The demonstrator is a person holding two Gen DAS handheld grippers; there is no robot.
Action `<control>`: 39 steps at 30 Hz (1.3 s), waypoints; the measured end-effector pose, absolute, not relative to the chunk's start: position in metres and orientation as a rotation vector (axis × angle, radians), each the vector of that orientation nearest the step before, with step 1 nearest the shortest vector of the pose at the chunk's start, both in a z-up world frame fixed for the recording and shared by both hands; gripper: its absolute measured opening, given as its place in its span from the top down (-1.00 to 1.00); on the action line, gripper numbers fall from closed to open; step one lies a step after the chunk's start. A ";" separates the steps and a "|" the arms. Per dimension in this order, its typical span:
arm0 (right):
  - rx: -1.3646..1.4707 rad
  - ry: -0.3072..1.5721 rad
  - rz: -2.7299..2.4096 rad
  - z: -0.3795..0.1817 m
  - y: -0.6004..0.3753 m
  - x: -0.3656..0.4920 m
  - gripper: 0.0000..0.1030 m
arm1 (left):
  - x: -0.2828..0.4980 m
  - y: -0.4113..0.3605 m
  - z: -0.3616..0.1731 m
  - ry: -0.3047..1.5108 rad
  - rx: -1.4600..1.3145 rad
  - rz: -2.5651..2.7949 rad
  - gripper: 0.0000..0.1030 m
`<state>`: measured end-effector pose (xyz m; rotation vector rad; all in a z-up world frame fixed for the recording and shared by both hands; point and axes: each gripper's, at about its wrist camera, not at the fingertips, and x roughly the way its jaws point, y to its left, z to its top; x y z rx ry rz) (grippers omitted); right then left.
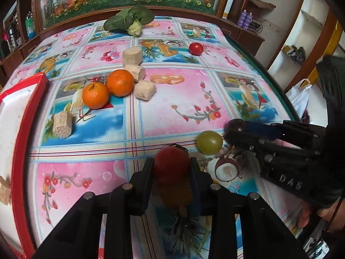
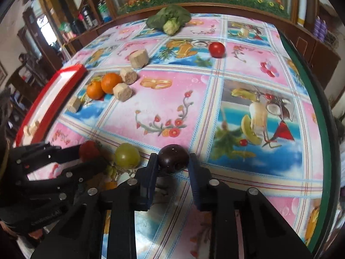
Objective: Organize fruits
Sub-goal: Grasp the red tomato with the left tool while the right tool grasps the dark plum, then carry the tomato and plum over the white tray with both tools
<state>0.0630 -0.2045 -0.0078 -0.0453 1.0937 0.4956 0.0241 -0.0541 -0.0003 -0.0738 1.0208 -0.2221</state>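
Black gripper fingers fill the bottom of each view, and both pairs are clamped on fruit. Between the pads of my left gripper (image 1: 171, 168) sits a small red fruit (image 1: 171, 161), squeezed from both sides and resting on or just above the flowered tablecloth (image 1: 183, 99); I cannot tell which. My right gripper (image 2: 173, 161) is closed on a dark purple fruit (image 2: 173, 156), round, with one pad against each side.

Just beside both held fruits lies a loose green grape (image 1: 209, 142), between my two grippers. It is touching neither pair of fingers. Since it is round, it has no long axis to line up with.

What matters next is direction. A red tray (image 1: 25, 108) with a white floor runs along the left edge of the table, on the side of my left gripper and well apart from my right one. I judge it the likely place for the fruit, so my left hand has the shorter way and my right must cross over the grape.

Farther off lie two oranges (image 1: 107, 89) touching each other among several pale beige chunks (image 1: 145, 90), a lone red tomato (image 1: 196, 48) and a leafy green vegetable (image 1: 131, 20) at the far edge.
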 end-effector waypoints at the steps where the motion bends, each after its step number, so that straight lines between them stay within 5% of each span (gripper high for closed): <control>1: -0.076 1.085 0.492 -0.007 -0.202 0.061 0.48 | 0.024 -0.052 0.000 1.019 -0.085 -0.234 0.33; 19: -0.051 1.036 0.459 0.032 -0.202 0.009 0.48 | -0.012 -0.004 0.007 1.051 -0.161 -0.280 0.33; 39: -0.076 1.001 0.676 0.059 -0.057 0.026 0.49 | -0.025 0.120 0.045 0.935 -0.281 -0.150 0.33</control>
